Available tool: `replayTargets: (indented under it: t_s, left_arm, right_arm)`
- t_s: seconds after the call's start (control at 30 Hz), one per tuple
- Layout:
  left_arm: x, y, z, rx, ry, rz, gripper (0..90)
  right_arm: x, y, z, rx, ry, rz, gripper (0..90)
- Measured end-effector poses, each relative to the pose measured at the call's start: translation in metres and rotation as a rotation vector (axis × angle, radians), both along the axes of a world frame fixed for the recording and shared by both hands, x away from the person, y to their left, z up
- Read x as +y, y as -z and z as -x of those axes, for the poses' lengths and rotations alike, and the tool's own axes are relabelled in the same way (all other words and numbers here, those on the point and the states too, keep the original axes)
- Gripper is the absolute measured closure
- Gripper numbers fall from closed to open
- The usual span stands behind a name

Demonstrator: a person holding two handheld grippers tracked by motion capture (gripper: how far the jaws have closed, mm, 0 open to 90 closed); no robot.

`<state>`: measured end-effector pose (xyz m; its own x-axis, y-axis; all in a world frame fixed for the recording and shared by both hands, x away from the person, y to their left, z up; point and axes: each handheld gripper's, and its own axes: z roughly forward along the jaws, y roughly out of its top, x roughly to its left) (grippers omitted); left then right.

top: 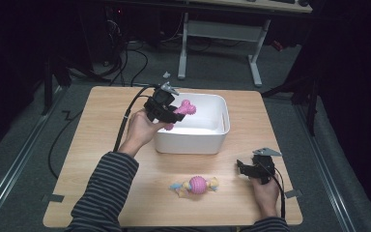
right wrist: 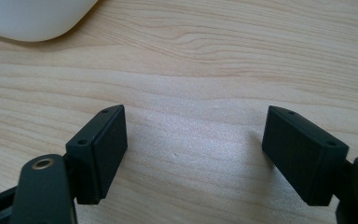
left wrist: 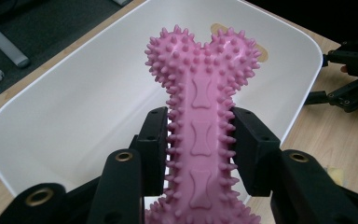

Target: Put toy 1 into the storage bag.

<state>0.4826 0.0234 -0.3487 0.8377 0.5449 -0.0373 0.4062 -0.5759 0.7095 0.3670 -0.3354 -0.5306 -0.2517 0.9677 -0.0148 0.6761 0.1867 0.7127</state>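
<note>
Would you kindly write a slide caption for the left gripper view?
Left tool clamps a spiky pink bone toy above the white tub.

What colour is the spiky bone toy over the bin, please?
Pink; the spiky bone toy shows best in the left gripper view.

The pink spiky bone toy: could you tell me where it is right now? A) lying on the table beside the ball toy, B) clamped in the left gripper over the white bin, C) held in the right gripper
B: the left gripper has its jaws pressed on the pink spiky bone toy, above the white bin.
</note>
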Motion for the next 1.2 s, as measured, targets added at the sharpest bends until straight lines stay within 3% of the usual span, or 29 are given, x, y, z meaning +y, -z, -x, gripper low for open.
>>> replayTargets:
  t_s: [0.53, 1.2]
  left_arm:
    - [-0.025, 0.020, -0.009, -0.006, 0.002, -0.047, 58.5]
    - [-0.044, 0.033, -0.011, 0.000, 0.011, -0.086, 58.2]
  right_arm:
    - [0.000, 0.000, 0.000, 0.000, 0.000, 0.000, 22.4]
    - [0.000, 0.000, -0.001, -0.003, -0.001, 0.003, 22.5]
